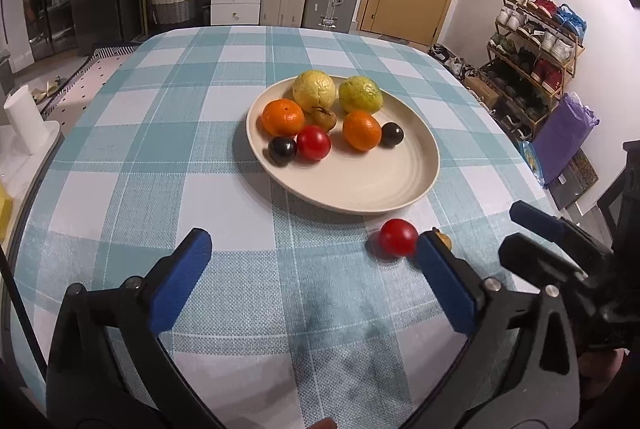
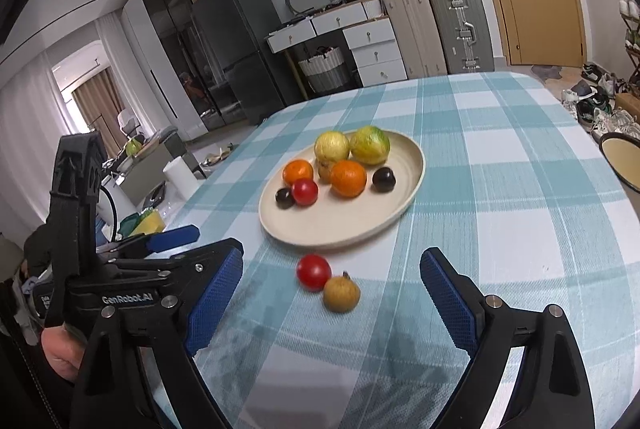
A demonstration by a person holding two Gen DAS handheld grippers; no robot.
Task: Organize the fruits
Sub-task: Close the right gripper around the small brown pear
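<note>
My right gripper (image 2: 331,293) hangs low over the checked tablecloth (image 2: 500,189), its blue pads (image 2: 216,293) spread wide and holding nothing. Between them, toward the far end of the gap and touching neither pad, lie two loose fruits: a red tomato (image 2: 314,271) and, pressed against its near right side, a small brown longan-like fruit (image 2: 341,294). Both sit on the cloth just short of the cream plate (image 2: 340,233).

My left gripper (image 1: 314,269) is likewise wide open and empty. From its camera the same tomato (image 1: 397,238) shows just beyond the tip of the right pad (image 1: 444,277) — outside the gap rather than within it — and the brown fruit (image 1: 443,239) is all but hidden behind that pad. The right gripper's own fingers (image 1: 536,219) show at that view's right edge.

On the plate (image 1: 360,189) I count eight pieces: two oranges (image 1: 283,117) (image 1: 361,130), two large yellow-green fruits (image 1: 314,91) (image 1: 360,94) side by side at the back, two dark plum-like fruits (image 1: 282,150) (image 1: 392,134), one red tomato (image 1: 313,142) touching the left dark one, and one small brown fruit (image 1: 324,118) tucked between the oranges. Off the plate: one tomato, one brown fruit — ten in all.
</note>
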